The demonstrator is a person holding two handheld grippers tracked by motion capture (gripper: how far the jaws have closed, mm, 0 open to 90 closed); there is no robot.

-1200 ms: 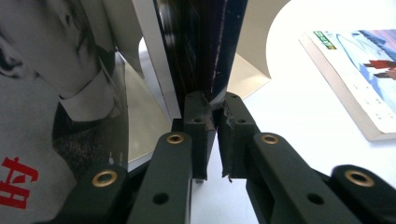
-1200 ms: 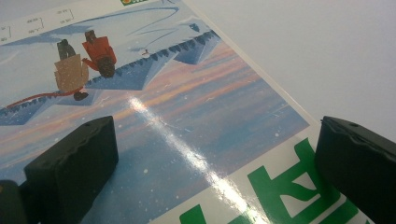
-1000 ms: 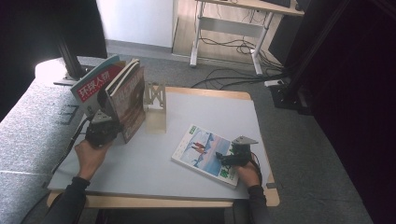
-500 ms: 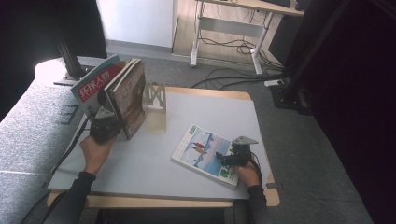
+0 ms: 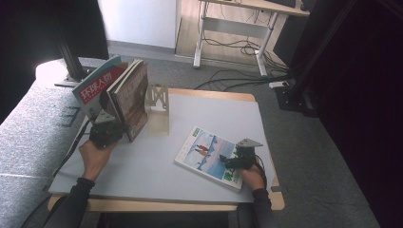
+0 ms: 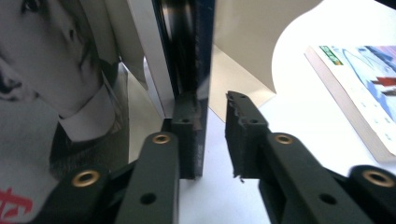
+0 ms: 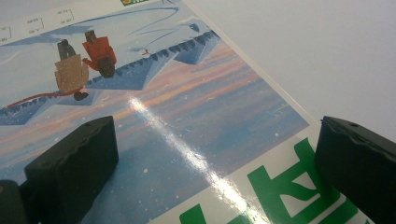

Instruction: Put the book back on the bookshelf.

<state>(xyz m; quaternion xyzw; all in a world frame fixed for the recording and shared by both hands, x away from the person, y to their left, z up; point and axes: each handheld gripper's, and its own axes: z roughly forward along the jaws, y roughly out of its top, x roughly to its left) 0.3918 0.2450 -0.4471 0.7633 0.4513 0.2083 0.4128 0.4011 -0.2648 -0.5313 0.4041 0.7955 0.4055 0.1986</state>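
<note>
left grip letting go of the shelved mags, right grip waiting on the flat one

left gripper (image 5: 108, 134) at the foot of the standing magazines (image 5: 124, 95), which lean vs the white bookend (image 5: 158, 97) at the table (image 5: 142, 166) far-left. its jaws have just been opening: in the left gripper view one pad is against the dark cover's edge (image 6: 201, 93), the other now stands off w/ a gap, narrow spread, nothing pinched. hand hasn't shifted vs a sec ago, stack looks the same. prob means that mag is placed & standing by itself. right gripper (image 5: 233, 161) w/ jaws wide rests over the near corner of the flat magazine (image 5: 209, 149), pads either side, not clamped. likely next to go up.
</note>
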